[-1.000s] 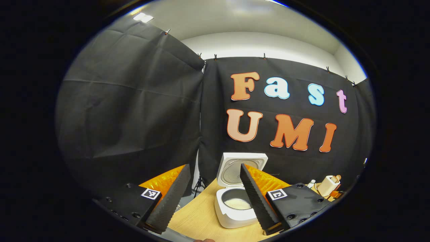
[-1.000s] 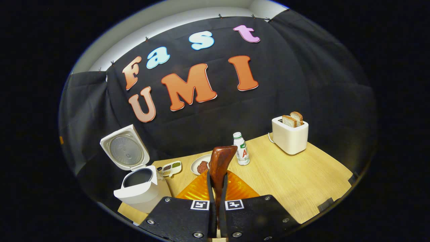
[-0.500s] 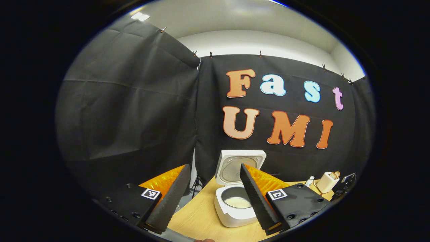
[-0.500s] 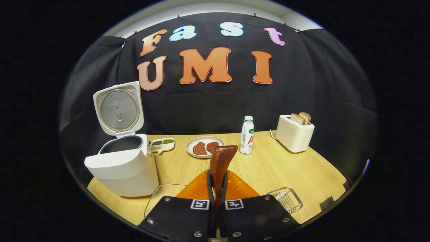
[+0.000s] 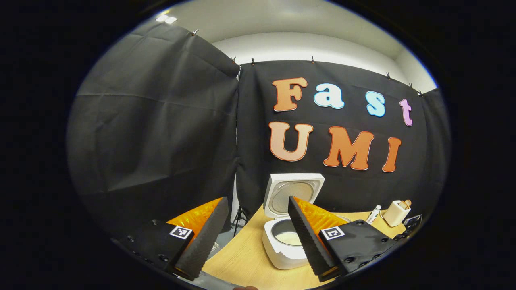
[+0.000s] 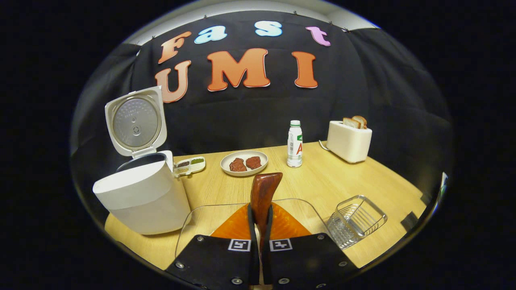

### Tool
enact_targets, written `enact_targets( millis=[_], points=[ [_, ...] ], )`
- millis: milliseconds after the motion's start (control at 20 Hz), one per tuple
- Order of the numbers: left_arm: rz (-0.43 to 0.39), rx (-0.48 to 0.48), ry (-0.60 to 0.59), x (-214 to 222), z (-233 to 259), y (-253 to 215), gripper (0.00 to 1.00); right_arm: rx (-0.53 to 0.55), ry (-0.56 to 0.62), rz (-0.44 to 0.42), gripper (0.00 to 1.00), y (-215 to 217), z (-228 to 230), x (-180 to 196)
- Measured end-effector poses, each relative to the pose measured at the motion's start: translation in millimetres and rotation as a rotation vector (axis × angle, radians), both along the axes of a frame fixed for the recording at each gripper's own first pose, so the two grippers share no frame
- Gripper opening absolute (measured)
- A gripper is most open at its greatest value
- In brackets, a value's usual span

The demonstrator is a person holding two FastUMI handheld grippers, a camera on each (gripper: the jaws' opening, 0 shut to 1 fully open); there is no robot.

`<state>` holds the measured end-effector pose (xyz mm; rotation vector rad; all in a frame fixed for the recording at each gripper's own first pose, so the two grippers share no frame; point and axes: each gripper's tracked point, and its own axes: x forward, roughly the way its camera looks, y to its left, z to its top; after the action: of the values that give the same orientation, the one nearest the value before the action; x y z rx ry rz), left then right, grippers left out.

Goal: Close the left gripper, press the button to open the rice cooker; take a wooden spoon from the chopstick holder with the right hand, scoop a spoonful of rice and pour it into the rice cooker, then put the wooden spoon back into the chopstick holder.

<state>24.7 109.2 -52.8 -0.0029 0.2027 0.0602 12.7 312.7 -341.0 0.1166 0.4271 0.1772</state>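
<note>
**Technician:** With the lid raised on the rice cooker (image 6: 141, 197), which stands at the left of the table (image 6: 346, 181), how are the task's things laid out from left to right?

**Inspector:** The cooker's lid is seen tilted back, so the pot is open for pouring; in the left gripper view, pale contents are seen low in the pot. Just right of the cooker, a small divided dish (image 6: 189, 165) is set, then a plate (image 6: 244, 163) with two brown pieces, a bottle (image 6: 294, 143) and, far right, a toaster (image 6: 348, 141) with bread in its slots. A clear container (image 6: 225, 211) is placed near, in front of the gripper, and a wire basket (image 6: 356, 219) to its right.

**Technician:** What is held, and why so?

**Inspector:** The wooden spoon (image 6: 264, 193) is clamped between both fingers of the right gripper (image 6: 260, 225), its bowl pointing up and away. The grip is judged to keep the spoon steady for scooping or for return. Whether rice is carried cannot be told.

**Technician:** And the other tool?

**Inspector:** The left gripper (image 5: 254, 237) is held with its fingers (image 5: 201, 241) spread apart and nothing between them, aimed at the cooker from the near side.
</note>
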Motion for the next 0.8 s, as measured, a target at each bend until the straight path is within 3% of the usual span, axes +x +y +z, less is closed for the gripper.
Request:
enact_targets(
  millis=[600,800],
  points=[
    [-0.018,0.004,0.038,4.3,-17.2,-8.6,1.00,0.591,0.308,-0.193,0.02,1.5,-37.1,11.7],
    [-0.025,0.011,0.044,4.3,-17.4,-13.9,1.00,0.690,0.343,-0.207,0.02,-2.3,-35.6,13.7]
  ],
)
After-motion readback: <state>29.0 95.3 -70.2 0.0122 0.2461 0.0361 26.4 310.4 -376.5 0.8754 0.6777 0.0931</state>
